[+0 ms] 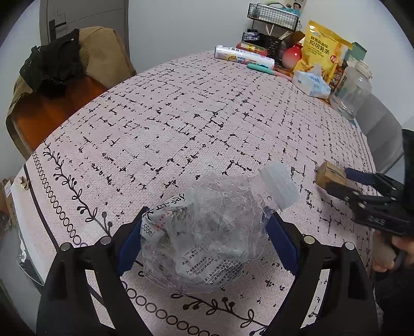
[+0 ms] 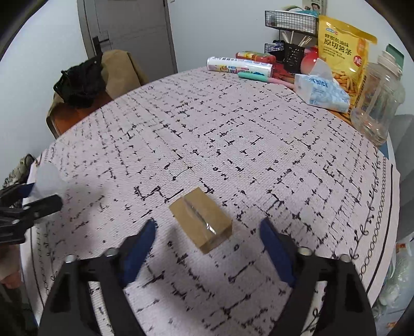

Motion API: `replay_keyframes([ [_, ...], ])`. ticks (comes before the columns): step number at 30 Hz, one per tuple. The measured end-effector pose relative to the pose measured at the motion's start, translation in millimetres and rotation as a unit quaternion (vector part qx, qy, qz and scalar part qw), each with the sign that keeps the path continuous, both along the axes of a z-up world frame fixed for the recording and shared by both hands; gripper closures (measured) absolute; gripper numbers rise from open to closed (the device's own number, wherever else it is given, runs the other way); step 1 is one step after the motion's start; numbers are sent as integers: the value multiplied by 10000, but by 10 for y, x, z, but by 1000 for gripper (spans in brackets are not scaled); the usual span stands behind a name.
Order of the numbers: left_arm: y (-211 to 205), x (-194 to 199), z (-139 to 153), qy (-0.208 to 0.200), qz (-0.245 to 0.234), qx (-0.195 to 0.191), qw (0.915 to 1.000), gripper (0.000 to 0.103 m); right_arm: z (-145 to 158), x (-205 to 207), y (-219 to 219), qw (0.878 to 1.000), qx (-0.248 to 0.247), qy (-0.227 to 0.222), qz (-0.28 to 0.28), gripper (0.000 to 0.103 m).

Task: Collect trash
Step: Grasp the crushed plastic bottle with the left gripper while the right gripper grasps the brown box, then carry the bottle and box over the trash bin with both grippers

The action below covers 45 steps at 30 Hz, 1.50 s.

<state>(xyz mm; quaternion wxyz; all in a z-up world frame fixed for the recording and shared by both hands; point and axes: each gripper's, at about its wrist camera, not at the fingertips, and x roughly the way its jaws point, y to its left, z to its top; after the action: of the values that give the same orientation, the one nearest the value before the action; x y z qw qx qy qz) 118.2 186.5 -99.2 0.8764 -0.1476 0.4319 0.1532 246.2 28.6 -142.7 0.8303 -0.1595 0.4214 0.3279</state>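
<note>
A crushed clear plastic bottle (image 1: 207, 232) with a white cap (image 1: 279, 186) and a paper label sits between the blue pads of my left gripper (image 1: 207, 214), which press on its sides just above the patterned tablecloth (image 1: 181, 116). A small brown cardboard box (image 2: 200, 219) with taped seam lies on the cloth. My right gripper (image 2: 208, 222) straddles it, jaws open, a gap showing on each side. In the left wrist view the box (image 1: 330, 174) shows at the right gripper's fingertips (image 1: 336, 190). The bottle's cap (image 2: 47, 178) appears at the left edge of the right wrist view.
At the table's far right stand a yellow snack bag (image 2: 341, 51), a tissue pack (image 2: 320, 90), a clear plastic jar (image 2: 380, 98), a wrapped roll (image 2: 239, 67) and a wire rack (image 2: 289, 20). A chair draped with clothes (image 2: 82, 80) stands at the far left by a grey door.
</note>
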Motion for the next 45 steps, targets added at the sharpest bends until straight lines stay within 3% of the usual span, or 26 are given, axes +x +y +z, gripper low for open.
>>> replay_keyframes([
  [2,-14,-1,11,-5,-10,0,10000,17,-33,26,22,10000,-35,61,68,62],
  [3,-23,4,14,-9,-18,0,10000,17,-48,38,30,9998,-38,128,127,66],
  [12,-232,132,73,-120,-288,-48,9995,17,172,-208,-208,9995,277,-119,129,67],
  [24,-892,569,254,-204,-1086,163,9937,17,404,-331,-795,9973,616,-243,-311,67],
  [27,-1072,691,284,-207,-1262,204,9916,17,426,-288,-1022,9958,787,-78,-453,67],
  [45,-2627,1350,346,-149,-2643,378,9636,17,492,-160,-2674,9783,1139,-125,-1727,67],
])
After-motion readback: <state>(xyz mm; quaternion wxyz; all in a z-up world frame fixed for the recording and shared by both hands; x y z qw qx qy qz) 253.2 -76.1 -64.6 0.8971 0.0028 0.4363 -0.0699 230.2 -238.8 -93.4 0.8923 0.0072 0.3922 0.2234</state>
